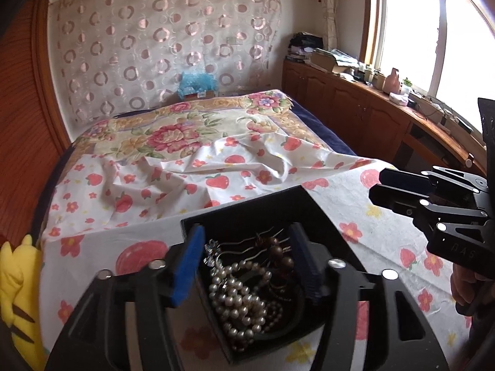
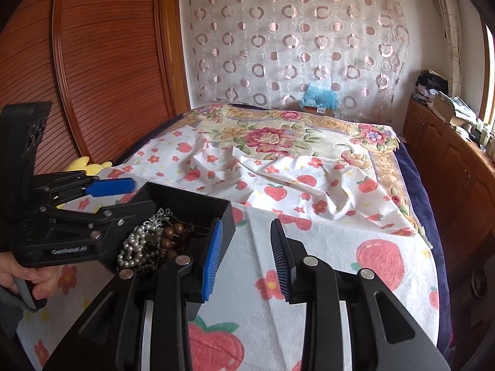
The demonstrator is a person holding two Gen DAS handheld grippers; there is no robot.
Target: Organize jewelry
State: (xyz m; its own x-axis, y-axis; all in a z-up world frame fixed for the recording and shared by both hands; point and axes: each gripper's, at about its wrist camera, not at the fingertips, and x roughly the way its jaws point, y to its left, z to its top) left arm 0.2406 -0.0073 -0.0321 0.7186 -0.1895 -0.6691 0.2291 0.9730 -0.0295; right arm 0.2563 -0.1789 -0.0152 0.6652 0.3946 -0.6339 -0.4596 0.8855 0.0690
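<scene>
Black square jewelry box (image 1: 247, 213) sits open on the near end of a bed, on a white cloth printed with red strawberries and little flowers (image 1: 365, 225). It's stuffed: strands of white pearl beads (image 1: 238, 296), a string of brown wooden beads (image 1: 280, 252), and a couple of silver hairpins (image 1: 235, 245) with sparkly ends, all tangled together.

The left gripper (image 1: 247, 269), black with blue pads, hangs right over the box with its jaws spread fairly wide, one finger on each side of the pile. Nothing is pinched between them, the pearls just lie loose underneath.

The right gripper (image 2: 246, 259) is just beside the box on the right, its left finger close against the box's right wall, though I can't tell if it actually touches. Its jaws are partly apart and empty, only cloth showing in the gap.

Farther back there's a floral quilt (image 2: 272, 139), and a yellow plush toy (image 1: 18, 290) at the left edge of the bed.
</scene>
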